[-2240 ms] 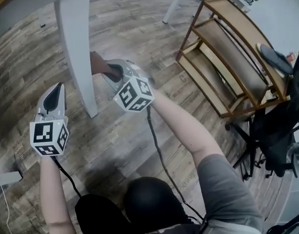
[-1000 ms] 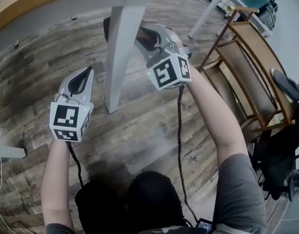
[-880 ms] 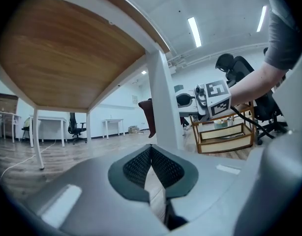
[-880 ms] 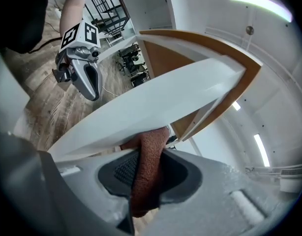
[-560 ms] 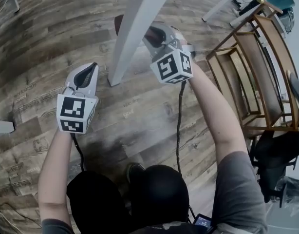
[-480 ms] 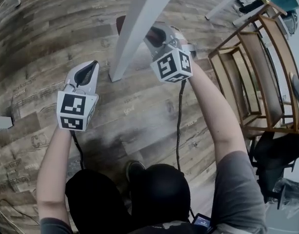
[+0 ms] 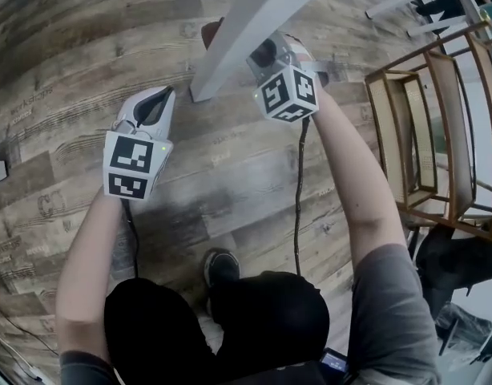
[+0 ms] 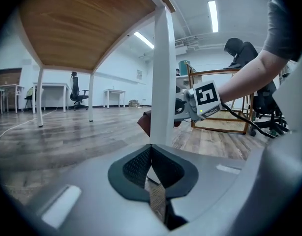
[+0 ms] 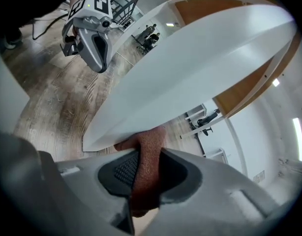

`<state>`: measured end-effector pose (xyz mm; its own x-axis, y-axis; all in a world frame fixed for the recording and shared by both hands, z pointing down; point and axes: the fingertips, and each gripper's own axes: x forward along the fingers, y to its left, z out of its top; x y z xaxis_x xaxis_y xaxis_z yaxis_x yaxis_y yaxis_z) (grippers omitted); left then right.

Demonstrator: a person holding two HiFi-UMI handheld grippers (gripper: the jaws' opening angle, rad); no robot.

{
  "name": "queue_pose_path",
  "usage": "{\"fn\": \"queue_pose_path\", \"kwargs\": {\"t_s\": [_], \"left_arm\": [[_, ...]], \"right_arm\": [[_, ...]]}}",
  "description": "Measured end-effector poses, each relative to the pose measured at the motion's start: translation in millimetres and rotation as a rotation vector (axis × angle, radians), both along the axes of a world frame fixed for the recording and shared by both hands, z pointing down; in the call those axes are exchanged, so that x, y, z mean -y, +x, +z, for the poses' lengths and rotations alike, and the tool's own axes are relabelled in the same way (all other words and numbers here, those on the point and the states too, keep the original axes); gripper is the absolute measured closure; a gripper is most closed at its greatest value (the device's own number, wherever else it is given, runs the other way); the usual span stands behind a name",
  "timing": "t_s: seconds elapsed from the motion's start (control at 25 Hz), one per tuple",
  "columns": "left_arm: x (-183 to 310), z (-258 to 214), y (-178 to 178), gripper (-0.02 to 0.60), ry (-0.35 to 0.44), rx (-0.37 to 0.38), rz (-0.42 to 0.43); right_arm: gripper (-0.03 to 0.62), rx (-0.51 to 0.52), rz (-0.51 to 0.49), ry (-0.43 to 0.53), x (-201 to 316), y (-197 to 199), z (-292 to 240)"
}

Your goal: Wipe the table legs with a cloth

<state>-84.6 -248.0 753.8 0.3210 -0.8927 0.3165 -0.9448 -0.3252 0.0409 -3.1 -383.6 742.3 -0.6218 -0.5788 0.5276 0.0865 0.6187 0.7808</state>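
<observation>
A white table leg (image 7: 248, 24) slants down to the wooden floor; in the left gripper view it stands upright (image 8: 162, 77), and in the right gripper view it fills the middle (image 9: 190, 73). A reddish-brown cloth (image 9: 146, 168) is pinched in my right gripper (image 7: 260, 53), pressed against the leg low down near its foot. Part of the cloth (image 7: 209, 32) shows beyond the leg, and as a dark red fold (image 8: 144, 124) behind it. My left gripper (image 7: 155, 105) hovers left of the leg's foot, shut with nothing held.
A wooden rack (image 7: 430, 111) stands at the right on the plank floor. A black cable (image 7: 298, 199) trails from the right gripper. The person's shoe (image 7: 220, 268) rests on the floor below. Other white tables (image 8: 52, 95) stand far off.
The right gripper has slid with the cloth down the leg toward its foot. The head view has tipped further down, and the left gripper has stayed beside the leg.
</observation>
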Motion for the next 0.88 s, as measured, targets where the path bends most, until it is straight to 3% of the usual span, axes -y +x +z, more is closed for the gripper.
{"fn": "queue_pose_path", "kwargs": {"t_s": [0.56,0.68,0.88], "left_arm": [[-8,49,2,0.563,-0.094,-0.04,-0.026],[-10,50,1,0.563,-0.101,-0.023,-0.018],[-10,44,2,0.563,-0.089,-0.016,-0.001]], "right_arm": [[0.511,-0.154,0.082,-0.151,-3,10,122],[0.511,-0.112,0.17,-0.191,3,17,129],[0.511,0.064,0.311,-0.235,11,34,109]]}}
